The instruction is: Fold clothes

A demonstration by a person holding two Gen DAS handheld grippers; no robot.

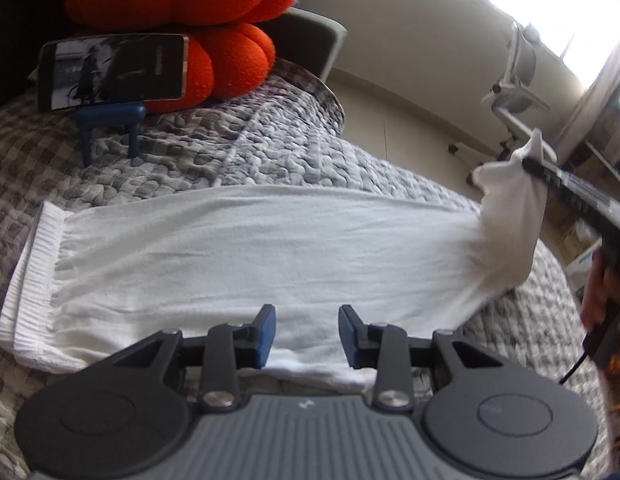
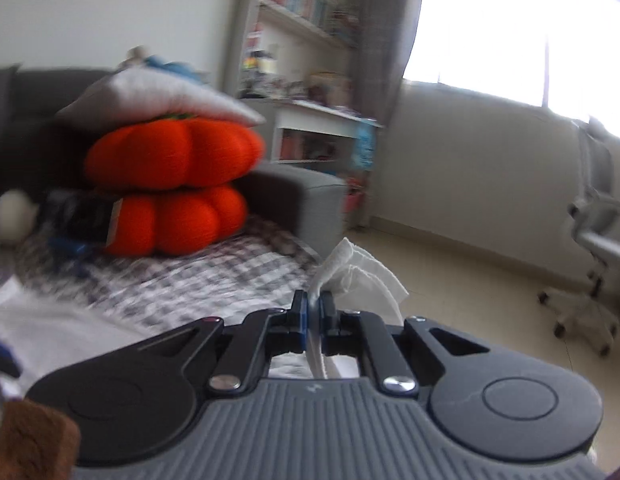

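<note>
One white garment (image 1: 246,256) lies spread across the grey checked bedcover (image 1: 214,148) in the left wrist view, its ribbed hem at the left. The left gripper (image 1: 307,334) hovers over its near edge, jaws spread, pinching nothing. The garment's far right end is lifted, bunched in the right gripper (image 1: 530,166). In the right wrist view the right gripper (image 2: 315,304) is pressed together on white cloth, with orange cushions (image 2: 170,184) behind

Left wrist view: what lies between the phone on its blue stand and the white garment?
Only bare grey checked quilt separates the phone from the white ribbed-cuff garment, seen in the left wrist view.
</note>
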